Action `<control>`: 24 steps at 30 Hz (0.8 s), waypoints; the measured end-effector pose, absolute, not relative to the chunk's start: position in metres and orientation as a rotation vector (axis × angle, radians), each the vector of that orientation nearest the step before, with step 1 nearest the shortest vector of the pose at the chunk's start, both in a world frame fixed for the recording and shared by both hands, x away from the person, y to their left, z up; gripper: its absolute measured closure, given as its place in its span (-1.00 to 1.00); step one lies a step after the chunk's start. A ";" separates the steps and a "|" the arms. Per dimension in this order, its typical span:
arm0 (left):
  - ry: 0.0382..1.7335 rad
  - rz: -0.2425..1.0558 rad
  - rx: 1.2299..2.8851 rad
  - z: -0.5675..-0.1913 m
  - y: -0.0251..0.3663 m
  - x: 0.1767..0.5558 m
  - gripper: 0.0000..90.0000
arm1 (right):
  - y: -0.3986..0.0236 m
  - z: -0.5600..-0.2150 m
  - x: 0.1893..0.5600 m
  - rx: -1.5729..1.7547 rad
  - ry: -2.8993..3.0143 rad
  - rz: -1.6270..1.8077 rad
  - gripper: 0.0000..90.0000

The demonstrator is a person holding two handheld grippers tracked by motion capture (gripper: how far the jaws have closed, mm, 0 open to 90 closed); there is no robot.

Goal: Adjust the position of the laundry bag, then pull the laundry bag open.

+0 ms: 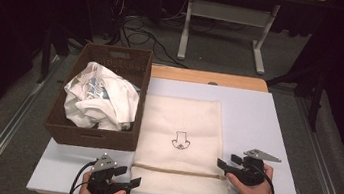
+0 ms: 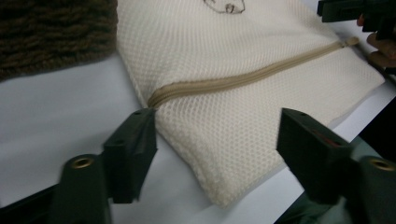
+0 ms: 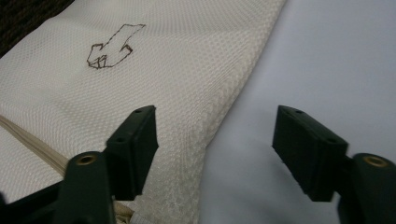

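A cream mesh bag point(image 1: 181, 128) lies flat on the white board point(image 1: 268, 119), with a small dark emblem point(image 1: 180, 141) at its middle and a tan zipper point(image 1: 175, 170) running across near its front edge. My left gripper point(image 1: 130, 176) sits at the bag's near left corner, open. In the left gripper view its jaws point(image 2: 217, 135) straddle that corner of the bag point(image 2: 233, 70) without pressing it, just below the zipper's end point(image 2: 159, 95). My right gripper point(image 1: 228, 161) is open at the bag's right edge. There its jaws point(image 3: 215, 135) span the bag's edge point(image 3: 224, 107) and bare board.
A brown woven basket point(image 1: 89, 139) stands on the board to the left of the bag, holding crumpled white clothes point(image 1: 102, 98). Bare white board lies right of the bag. Beyond the table are a wooden edge point(image 1: 208, 77), cables and a white frame's legs point(image 1: 258, 58) on the floor.
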State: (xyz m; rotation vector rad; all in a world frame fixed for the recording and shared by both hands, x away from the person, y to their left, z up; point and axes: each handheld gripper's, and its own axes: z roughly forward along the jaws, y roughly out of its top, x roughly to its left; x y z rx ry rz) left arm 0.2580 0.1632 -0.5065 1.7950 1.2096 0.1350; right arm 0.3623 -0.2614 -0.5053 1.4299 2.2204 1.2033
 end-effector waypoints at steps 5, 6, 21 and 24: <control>1.171 0.152 1.770 -0.501 0.159 0.259 -0.67 | -0.265 -0.501 0.361 1.469 2.210 1.191 -0.66; 1.168 0.161 1.776 -0.501 0.157 0.259 -0.67 | -0.265 -0.500 0.360 1.468 2.208 1.195 -0.67; 1.077 0.169 1.826 -0.486 0.121 0.275 -0.66 | -0.265 -0.497 0.357 1.500 2.228 1.195 -0.75; 1.049 0.152 1.835 -0.479 0.103 0.282 -0.66 | -0.267 -0.495 0.357 1.508 2.213 1.203 -0.71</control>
